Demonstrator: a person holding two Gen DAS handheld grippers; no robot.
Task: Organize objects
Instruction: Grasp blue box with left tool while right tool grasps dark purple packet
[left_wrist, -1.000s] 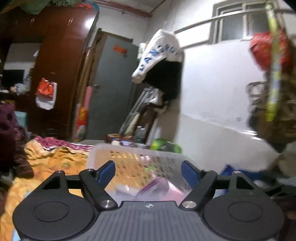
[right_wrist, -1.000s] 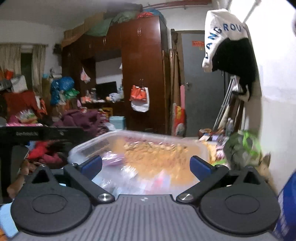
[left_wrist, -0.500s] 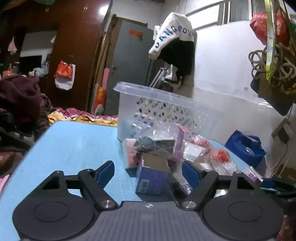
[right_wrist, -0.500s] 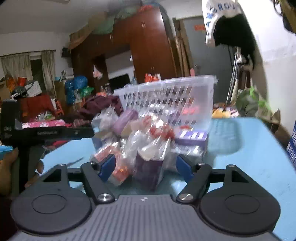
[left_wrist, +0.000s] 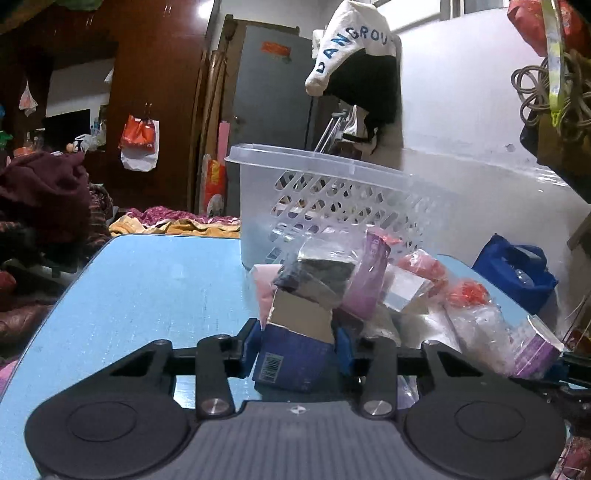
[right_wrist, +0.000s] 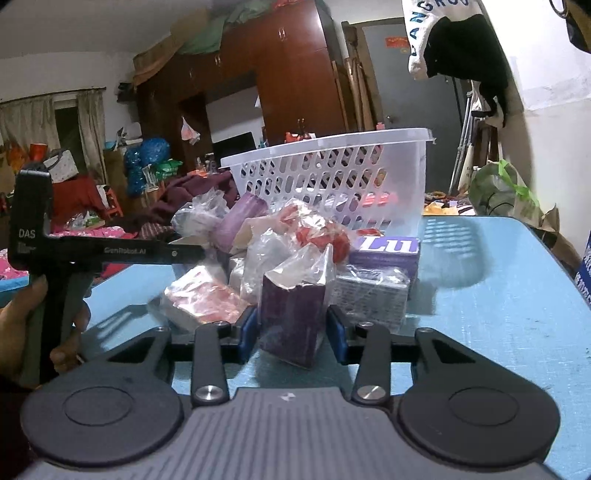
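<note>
Surface (right_wrist: 498, 295) light blue. Basket (right_wrist: 332, 177) translucent white, diamond-lattice holes in its walls. Left gripper (left_wrist: 299, 341) black with blue pads; the box (left_wrist: 291, 360) between them dark purple-blue, white barcode label, tan flap. Right gripper (right_wrist: 291, 332) same black and blue; its bagged box (right_wrist: 291, 317) dark purple in clear plastic. Flat box (right_wrist: 386, 251) purple, white lettering. Wardrobe (right_wrist: 295, 81) reddish-brown. Door (left_wrist: 269, 92) grey.
</note>
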